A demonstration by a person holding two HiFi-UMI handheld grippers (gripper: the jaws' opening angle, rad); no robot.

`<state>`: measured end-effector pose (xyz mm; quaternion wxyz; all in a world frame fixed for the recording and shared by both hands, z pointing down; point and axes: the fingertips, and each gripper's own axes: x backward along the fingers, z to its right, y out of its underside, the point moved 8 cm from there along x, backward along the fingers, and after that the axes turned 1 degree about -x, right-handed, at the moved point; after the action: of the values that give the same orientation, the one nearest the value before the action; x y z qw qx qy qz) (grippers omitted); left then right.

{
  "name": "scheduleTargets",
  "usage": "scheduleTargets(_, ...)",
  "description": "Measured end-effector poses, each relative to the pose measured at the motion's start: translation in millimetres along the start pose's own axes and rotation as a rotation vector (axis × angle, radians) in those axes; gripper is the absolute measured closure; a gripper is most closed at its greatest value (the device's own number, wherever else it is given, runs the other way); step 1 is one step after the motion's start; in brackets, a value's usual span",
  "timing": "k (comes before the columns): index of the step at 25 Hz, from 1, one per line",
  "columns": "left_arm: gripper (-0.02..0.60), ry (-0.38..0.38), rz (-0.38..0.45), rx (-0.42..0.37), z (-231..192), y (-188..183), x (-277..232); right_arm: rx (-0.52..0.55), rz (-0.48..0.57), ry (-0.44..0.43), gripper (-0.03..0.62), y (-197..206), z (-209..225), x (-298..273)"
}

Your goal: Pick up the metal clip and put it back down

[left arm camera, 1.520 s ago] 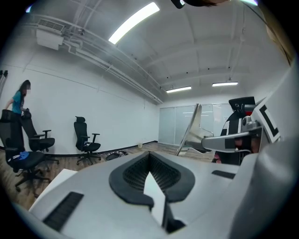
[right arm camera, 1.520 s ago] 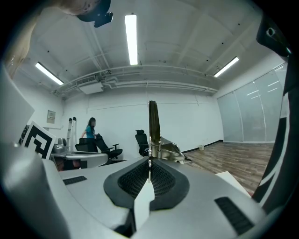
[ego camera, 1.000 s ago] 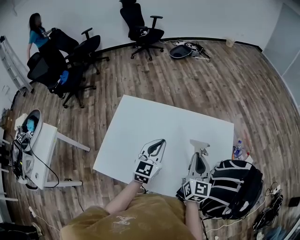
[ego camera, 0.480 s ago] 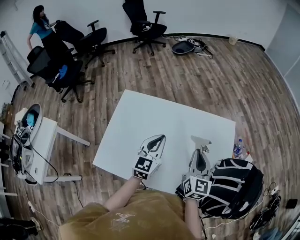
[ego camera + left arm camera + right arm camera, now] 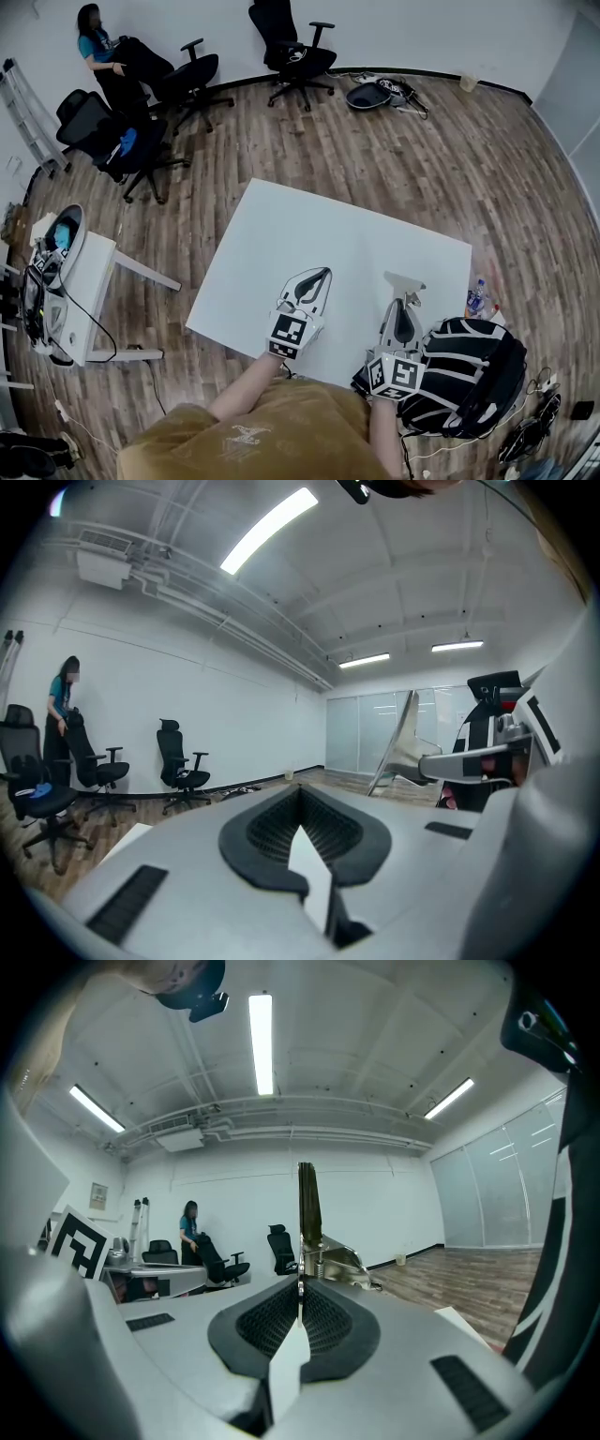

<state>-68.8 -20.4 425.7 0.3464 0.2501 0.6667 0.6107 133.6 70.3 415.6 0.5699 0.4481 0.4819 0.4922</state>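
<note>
The metal clip is a silvery spring clamp pinched in my right gripper, which is shut on it over the front right part of the white table. In the right gripper view the clip stands upright out of the closed jaws of that gripper. I cannot tell whether the clip touches the table. My left gripper rests a little to the left, shut with nothing in it. From the left gripper view the clip shows at the right.
A black and white backpack lies right of my right gripper, by the table's front right corner. A water bottle stands on the floor beside it. A small side table with gear is at left. Office chairs and a person are by the far wall.
Both grippers have stayed about where they were, the right one still shut on the clip. The person at the far wall has moved a little to the right.
</note>
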Motion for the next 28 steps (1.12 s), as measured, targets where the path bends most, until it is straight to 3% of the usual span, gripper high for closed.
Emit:
scheduleTargets(15, 0.575, -0.015, -0.042, -0.026, 1, 10, -3, -0.045, -0.014, -0.018, 0.586, 6, 4, 3)
scheduleTargets(28, 0.577, -0.027, -0.111, -0.005, -5, 34, -12, -0.151, -0.107, -0.02, 0.586, 34, 12, -7)
